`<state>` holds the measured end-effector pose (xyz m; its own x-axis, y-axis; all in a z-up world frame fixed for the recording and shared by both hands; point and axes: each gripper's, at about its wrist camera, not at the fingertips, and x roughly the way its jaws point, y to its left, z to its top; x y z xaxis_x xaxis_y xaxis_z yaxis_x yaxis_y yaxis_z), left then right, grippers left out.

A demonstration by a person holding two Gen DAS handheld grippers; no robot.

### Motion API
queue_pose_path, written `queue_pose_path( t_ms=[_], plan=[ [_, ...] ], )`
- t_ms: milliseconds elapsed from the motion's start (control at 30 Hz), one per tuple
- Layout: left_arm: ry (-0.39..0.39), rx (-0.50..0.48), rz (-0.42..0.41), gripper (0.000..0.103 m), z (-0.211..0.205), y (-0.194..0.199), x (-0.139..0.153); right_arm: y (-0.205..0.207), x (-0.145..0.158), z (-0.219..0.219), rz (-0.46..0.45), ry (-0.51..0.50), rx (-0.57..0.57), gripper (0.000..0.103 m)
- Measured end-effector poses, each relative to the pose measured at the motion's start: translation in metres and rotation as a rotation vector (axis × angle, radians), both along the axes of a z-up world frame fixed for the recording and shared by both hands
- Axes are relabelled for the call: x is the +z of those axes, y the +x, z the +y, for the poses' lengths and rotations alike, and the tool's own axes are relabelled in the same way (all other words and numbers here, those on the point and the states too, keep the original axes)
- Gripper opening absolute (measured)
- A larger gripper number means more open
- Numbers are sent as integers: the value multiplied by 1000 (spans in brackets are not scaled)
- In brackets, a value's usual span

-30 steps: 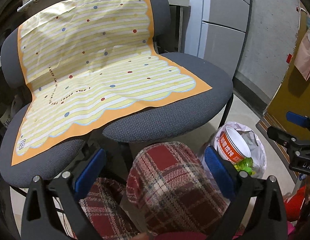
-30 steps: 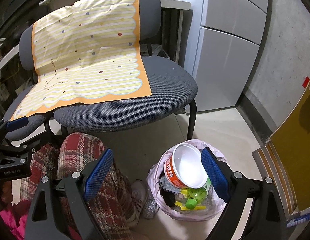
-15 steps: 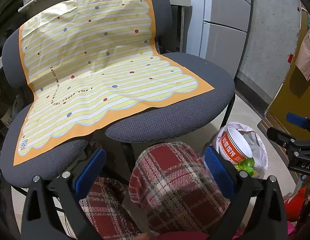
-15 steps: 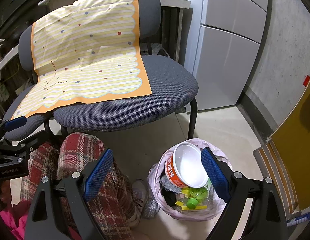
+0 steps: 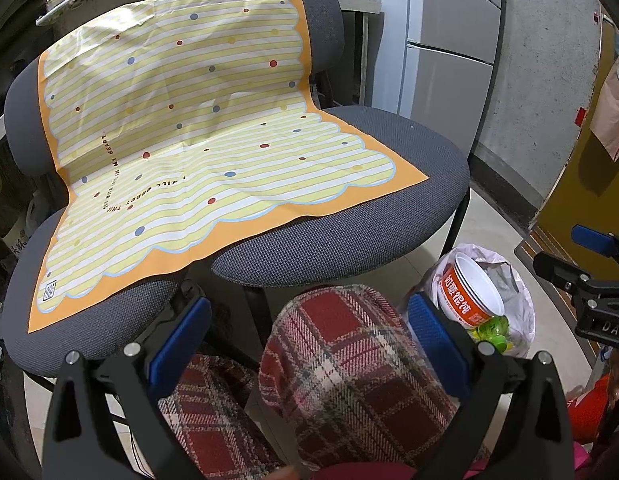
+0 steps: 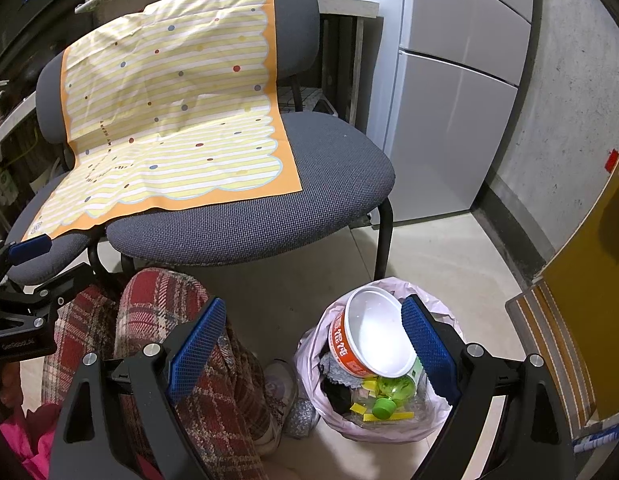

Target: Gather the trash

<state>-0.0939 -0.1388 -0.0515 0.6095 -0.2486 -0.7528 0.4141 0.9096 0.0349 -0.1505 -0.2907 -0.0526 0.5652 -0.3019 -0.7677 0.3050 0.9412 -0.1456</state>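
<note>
I see two grey chairs (image 6: 269,208) pushed side by side, with a yellow striped sheet (image 5: 181,128) with an orange border draped over both backrests and seats. Landmark is the trash bag (image 6: 441,420): a pale plastic bag standing open on the tiled floor, just right of the front leg of the right-hand chair. A white fridge (image 6: 449,120) stands behind the bag, against the wall. A brown door panel (image 6: 581,320) is to the bag's right. The person's plaid-trousered knees (image 5: 349,368) are left of the bag, a shoe (image 6: 277,392) almost touching its side.

In the bag: an orange-and-white instant noodle bowl (image 6: 373,332) on top, tilted, mouth facing up toward me. Below it a green bottle cap (image 6: 381,408), yellow scraps and clear plastic.

Left gripper (image 5: 305,344): jaws spread wide, nothing between them, held over the knees left of the bag. Right gripper (image 6: 309,348): jaws spread wide, empty, hanging above the bag; its right blue pad (image 6: 429,344) overlaps the bowl's rim in view, contact unclear.
</note>
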Motion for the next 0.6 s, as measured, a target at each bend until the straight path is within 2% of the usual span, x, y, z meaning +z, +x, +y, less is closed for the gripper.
queue_pose_path(
  t_ms=[600],
  plan=[
    [1, -1, 0, 96, 1, 2, 1, 1, -1, -1, 1, 3, 0, 89]
  ],
)
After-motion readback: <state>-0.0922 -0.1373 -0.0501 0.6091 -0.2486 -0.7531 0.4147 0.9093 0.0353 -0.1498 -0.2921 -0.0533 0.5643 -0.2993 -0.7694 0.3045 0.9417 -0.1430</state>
